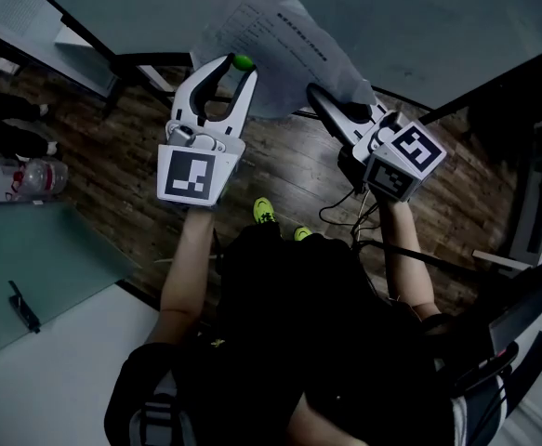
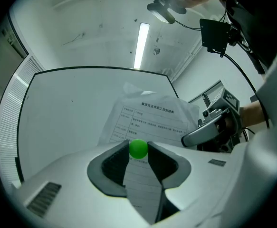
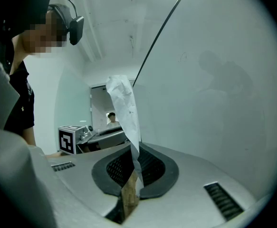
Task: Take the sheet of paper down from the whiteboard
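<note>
Jaws clamped: left gripper (image 1: pixel 239 66) on one green ball (image 2: pixel 138 148), right gripper (image 3: pixel 132 161) on one sheet (image 1: pixel 280 49).

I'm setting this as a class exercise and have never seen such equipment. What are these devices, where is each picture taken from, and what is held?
A person holds a two-jaw gripper in each hand; there is no robot arm. One picture comes from a head camera looking down; the other two from cameras on the grippers. The left gripper pinches a green ball, probably a magnet. The right gripper is shut on the sheet of paper, before the whiteboard.
</note>
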### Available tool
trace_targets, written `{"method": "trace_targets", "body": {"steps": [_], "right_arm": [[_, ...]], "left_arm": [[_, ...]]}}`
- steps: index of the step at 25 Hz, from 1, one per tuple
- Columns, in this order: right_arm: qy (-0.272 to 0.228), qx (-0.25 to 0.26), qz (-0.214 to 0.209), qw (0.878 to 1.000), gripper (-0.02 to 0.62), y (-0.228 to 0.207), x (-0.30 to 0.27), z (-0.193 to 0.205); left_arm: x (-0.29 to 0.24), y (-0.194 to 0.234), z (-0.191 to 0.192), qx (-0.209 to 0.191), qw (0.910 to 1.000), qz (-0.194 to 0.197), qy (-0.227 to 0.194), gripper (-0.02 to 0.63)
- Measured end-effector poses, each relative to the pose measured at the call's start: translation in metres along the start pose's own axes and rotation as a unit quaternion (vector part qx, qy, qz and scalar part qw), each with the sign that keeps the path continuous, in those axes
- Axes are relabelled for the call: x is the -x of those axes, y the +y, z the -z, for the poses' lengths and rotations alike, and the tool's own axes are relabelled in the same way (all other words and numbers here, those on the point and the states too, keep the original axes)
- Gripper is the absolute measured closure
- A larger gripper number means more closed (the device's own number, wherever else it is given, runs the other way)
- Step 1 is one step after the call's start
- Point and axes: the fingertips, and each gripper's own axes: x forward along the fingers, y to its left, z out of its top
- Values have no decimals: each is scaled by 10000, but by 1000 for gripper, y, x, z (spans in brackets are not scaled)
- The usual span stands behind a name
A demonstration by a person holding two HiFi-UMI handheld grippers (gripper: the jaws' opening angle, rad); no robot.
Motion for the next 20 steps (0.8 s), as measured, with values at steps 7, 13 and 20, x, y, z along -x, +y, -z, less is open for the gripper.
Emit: {"method": "trace_targets", "body": {"steps": [7, 13, 20], "right_arm": [[-28, -428, -282, 9987, 568, -1, -6, 3], [-51, -268, -491, 9984, 568, 16, 76, 14], [-163, -331, -784, 9962, 566, 28, 130, 22]], "left_arm": [[-4, -2, 10, 78, 9997, -29, 209, 465], [12, -84, -9, -155, 9997, -147, 134, 465], [24, -146, -10, -215, 9992, -281, 192, 465]]}}
